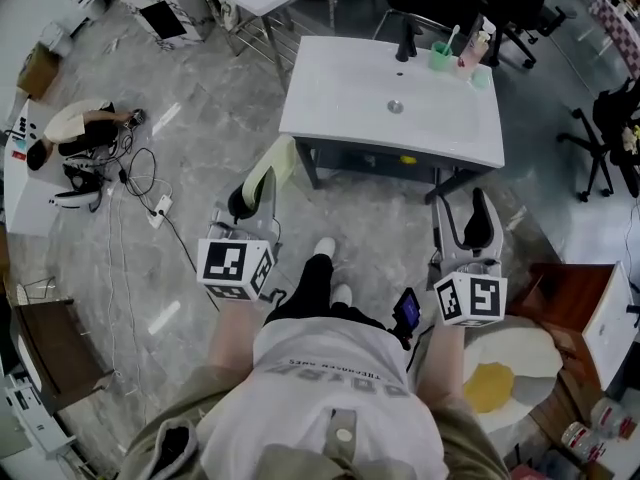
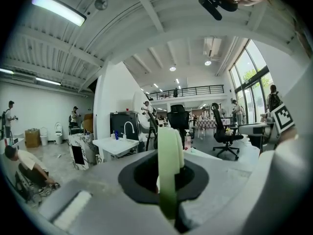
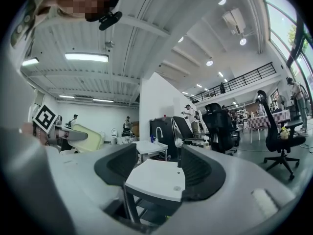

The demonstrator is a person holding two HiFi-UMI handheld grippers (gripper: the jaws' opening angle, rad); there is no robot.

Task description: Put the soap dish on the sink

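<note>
Approach to sink (image 1: pixel 340 88), soap dish (image 1: pixel 272 168) in carry.
Big open workshop hall, grey marbled floor (image 1: pixel 200 118). The white sink on its stand is ahead, well apart from both tools. Right hand-held gripper (image 1: pixel 470 218) is spread, with nothing between. Left hand-held gripper (image 1: pixel 252 196) pinches the pale green soap dish edge-on by its rim, probably a firm hold for walking, not yet turned to lie flat.

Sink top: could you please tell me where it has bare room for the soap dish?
The sink is bare over its left half, from the drain to the left edge, and along its front edge. The back right corner is crowded: the faucet, a green cup and a pink bottle stand close together there.
</note>
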